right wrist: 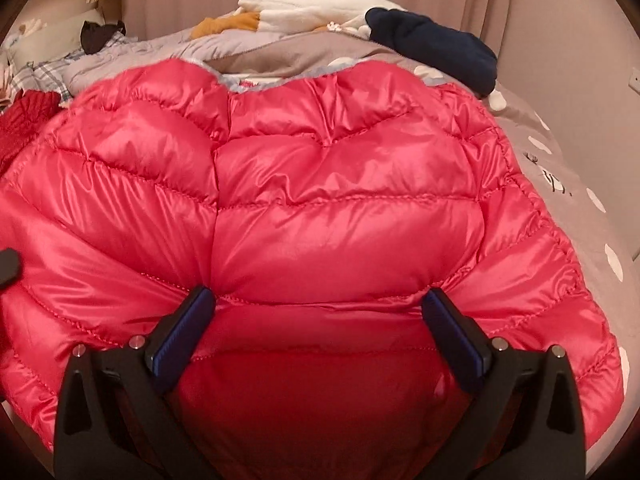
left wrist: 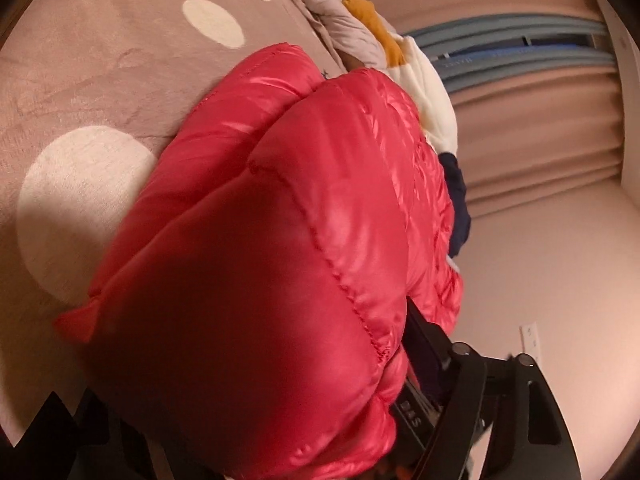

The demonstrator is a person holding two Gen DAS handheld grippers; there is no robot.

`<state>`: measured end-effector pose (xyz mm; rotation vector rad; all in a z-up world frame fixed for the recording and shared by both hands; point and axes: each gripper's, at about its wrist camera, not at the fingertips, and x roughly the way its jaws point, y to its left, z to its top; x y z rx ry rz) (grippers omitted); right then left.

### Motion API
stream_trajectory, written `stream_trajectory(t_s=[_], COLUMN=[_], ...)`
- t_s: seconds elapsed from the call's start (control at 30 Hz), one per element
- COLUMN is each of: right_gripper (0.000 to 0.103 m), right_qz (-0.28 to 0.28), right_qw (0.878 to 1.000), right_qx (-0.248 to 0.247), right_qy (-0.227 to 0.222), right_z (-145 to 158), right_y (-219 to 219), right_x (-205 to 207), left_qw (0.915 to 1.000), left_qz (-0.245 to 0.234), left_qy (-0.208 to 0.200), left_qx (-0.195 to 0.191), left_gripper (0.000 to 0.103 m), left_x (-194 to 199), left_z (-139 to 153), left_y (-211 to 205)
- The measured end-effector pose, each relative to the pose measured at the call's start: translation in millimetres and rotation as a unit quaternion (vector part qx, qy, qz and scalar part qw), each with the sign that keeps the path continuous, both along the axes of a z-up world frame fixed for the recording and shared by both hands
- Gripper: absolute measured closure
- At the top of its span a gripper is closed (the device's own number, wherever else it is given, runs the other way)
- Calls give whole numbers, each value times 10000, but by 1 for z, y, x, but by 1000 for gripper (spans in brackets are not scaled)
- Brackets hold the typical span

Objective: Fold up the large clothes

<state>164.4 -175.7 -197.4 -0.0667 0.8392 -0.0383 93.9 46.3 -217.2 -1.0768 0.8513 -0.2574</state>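
Mostly a glossy, puffy, quilted red jacket [right wrist: 320, 208] blocks my view, spread on the dotted bedspread [left wrist: 100, 92]. Beyond it, at the bed's far edge, lie white [right wrist: 304, 10], mustard [right wrist: 226, 24] and navy clothes [right wrist: 432, 46]. My right gripper [right wrist: 320, 304] gapes around its hem; my left gripper [left wrist: 420, 396] is buried, state unclear.

One red puffer jacket [right wrist: 320, 208], spread on bed. One bedspread [left wrist: 100, 80], brown with white dots; three dots in left view, several more along right edge in right view, exact count unclear. One white garment [right wrist: 296, 12], one navy garment [right wrist: 432, 44], one mustard piece [right wrist: 228, 24] piled behind. One plaid cloth [right wrist: 40, 72] at far left. Two wall sockets: one [left wrist: 530, 340] in left view, one [right wrist: 634, 78] in right view; whether same socket, cannot tell.
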Motion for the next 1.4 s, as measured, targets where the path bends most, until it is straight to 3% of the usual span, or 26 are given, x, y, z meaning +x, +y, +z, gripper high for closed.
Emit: stream_trajectory(t_s=[0.23, 0.37, 0.47, 0.53, 0.6, 0.63, 0.7, 0.73, 0.8, 0.93, 1.17, 1.33, 1.4], right_gripper=[1, 0, 0, 0, 0, 4, 12, 20, 30, 49, 51, 49, 49], right_qz=[-36, -352, -1098, -1710, -2094, -2215, -2044, -1866, -1569, -1239, -532, -470, -463], right_qw=[9976, 9911, 9779, 9723, 9580, 9433, 8968, 8865, 8925, 9214, 9250, 9344, 9336], right_qx=[567, 1011, 1270, 1298, 1903, 2468, 3904, 4210, 4204, 3649, 3665, 3428, 3443], right_qy=[-398, -793, -1244, -928, -465, -154, 394, 446, 460, 504, 846, 848, 873], right_z=[20, 48, 70, 65, 43, 28, -4, -10, -10, -8, -18, -20, -21], right_y=[-18, -50, -97, -127, -162, -178, -195, -193, -177, -140, -101, -89, -90], right_x=[-22, -49, -71, -73, -75, -73, -67, -63, -56, -46, -26, -24, -21], left_qw=[9992, 9988, 9979, 9968, 9955, 9946, 9932, 9924, 9902, 9823, 9600, 9536, 9537], left_qz=[227, 340, 426, 488, 527, 556, 611, 636, 715, 1004, 1518, 850, 447], left_qy=[-4, 8, 2, 0, -67, -94, -123, -146, -224, -345, -940, -1653, -1972], left_qx=[332, 350, 490, 629, 788, 873, 986, 1040, 1176, 1545, 2156, 2368, 2228], left_gripper=[27, 28, 33, 35, 37, 38, 41, 43, 49, 53, 56, 56, 55], left_x=[-5, -7, -7, -5, -4, -1, 1, 2, 3, 6, -17, -28, -27], left_z=[2, 1, 2, 5, 9, 11, 15, 17, 24, 41, 92, 124, 136], left_y=[-6, -6, -9, -13, -16, -17, -19, -20, -22, -14, 6, -18, -31])
